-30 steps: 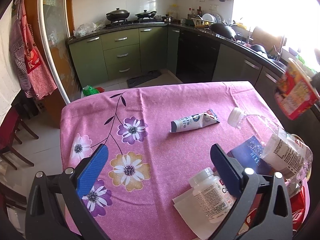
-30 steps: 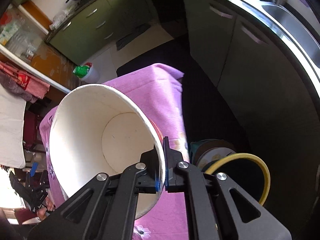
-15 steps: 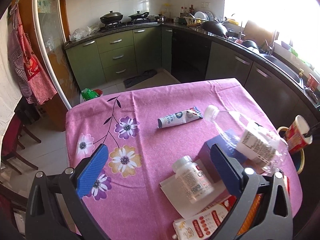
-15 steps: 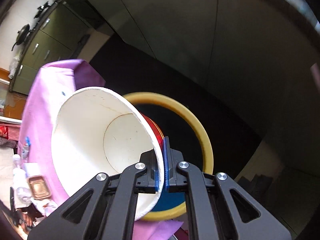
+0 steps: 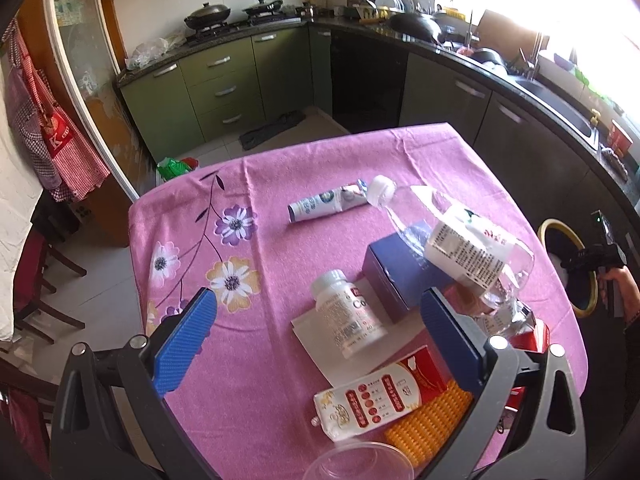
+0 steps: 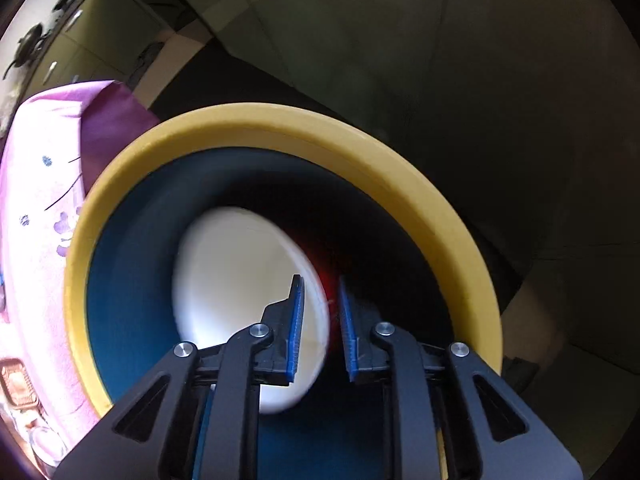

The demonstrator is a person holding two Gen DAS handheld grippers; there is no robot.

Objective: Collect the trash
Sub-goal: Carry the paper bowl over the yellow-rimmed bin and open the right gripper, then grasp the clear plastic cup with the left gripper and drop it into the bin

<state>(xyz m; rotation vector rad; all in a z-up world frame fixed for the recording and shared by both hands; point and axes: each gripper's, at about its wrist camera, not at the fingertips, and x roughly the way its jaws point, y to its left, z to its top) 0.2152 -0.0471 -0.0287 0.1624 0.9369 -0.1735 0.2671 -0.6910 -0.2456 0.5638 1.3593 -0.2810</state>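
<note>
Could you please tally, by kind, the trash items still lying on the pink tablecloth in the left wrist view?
Bottles: 2, clear bottle and white pill bottle
Tubes: 1, tube
Boxes: 1, blue box
Pouches: 1, pouch
Clear lids: 1, lid
Paper sheets: 1, paper
Total: 7

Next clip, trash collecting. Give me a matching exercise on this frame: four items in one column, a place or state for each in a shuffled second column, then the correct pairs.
Items:
1. paper cup
2. clear plastic bottle
3. white pill bottle
4. right gripper

Places or states:
A. lying on a sheet of paper on the table
B. inside the yellow-rimmed bin
C. open, above the bin
D. resting across the blue box

Pairs: 1-B, 2-D, 3-A, 4-C
</note>
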